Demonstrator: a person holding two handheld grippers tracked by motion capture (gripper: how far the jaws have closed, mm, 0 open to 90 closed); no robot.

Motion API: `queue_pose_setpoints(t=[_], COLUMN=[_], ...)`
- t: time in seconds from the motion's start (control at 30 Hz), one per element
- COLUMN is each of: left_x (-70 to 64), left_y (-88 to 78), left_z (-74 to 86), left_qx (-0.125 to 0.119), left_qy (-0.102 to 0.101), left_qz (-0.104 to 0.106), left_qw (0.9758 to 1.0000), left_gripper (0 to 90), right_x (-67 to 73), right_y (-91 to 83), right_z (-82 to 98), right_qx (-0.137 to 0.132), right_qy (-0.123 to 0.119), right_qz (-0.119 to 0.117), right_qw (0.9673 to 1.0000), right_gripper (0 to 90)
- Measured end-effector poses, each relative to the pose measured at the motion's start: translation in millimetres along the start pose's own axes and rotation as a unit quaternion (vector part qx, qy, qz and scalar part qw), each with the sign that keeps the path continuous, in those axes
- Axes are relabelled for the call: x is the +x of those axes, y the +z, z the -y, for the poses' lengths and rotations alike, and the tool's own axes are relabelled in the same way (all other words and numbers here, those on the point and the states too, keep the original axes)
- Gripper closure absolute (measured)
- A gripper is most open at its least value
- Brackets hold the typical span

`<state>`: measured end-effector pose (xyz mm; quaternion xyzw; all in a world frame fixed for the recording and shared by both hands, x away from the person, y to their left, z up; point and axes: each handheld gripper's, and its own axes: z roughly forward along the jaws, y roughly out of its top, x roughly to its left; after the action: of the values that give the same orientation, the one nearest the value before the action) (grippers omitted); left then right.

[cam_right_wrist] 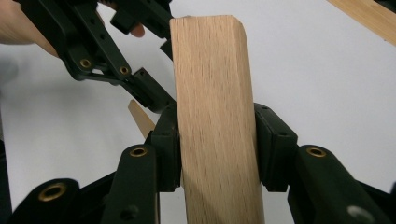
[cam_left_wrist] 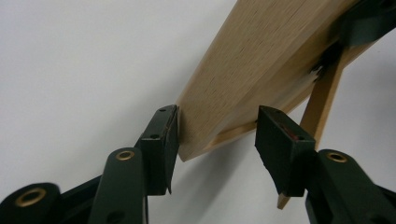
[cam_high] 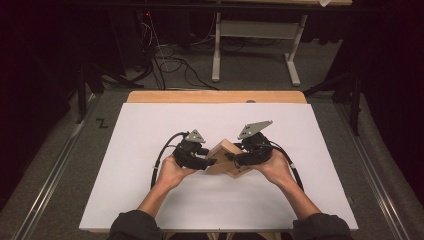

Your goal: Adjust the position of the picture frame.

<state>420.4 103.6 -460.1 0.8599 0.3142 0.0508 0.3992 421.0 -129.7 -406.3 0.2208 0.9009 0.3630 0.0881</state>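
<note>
Wooden board (cam_right_wrist: 217, 116) clamped in right gripper (cam_right_wrist: 217, 149), apparently lifted.

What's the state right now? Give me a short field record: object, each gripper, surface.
object: wooden piece, light wood boards, held up between both grippers
right gripper: shut on a board, pads pressing both its sides
left gripper: open; one pad at the board's corner, the other apart from it
surface: white table
hands: one on each gripper, coming in from the near edge

A pale wooden piece (cam_high: 227, 157) built of flat boards joined at an angle sits tilted, corner toward twelve o'clock, just past the centre of the white table toward six o'clock.
</note>
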Motion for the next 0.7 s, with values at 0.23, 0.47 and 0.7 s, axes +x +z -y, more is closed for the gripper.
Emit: queue_pose_setpoints(t=[0.23, 0.47, 0.7], left_x=[3.7, 13.8, 12.2], left_y=[0.3, -1.6, -0.6], left_z=[2.0, 12.2, 9.9], left_qx=[0.006, 0.001, -0.002], left_qy=[-0.005, -0.027, -0.023], left_qz=[-0.010, -0.013, -0.019], left_qw=[0.9999, 0.9995, 0.9996], left_gripper=[51.4, 56.2, 57.2], right_x=[-0.6, 0.1, 1.2], right_y=[1.4, -4.7, -4.3], right_z=[1.2, 8.2, 20.7], right_qx=[-0.004, -0.003, -0.004], right_qy=[0.021, 0.022, 0.016], right_qz=[-0.016, -0.020, -0.018], right_qw=[0.9996, 0.9996, 0.9997], right_gripper=[53.5, 53.3, 55.1])
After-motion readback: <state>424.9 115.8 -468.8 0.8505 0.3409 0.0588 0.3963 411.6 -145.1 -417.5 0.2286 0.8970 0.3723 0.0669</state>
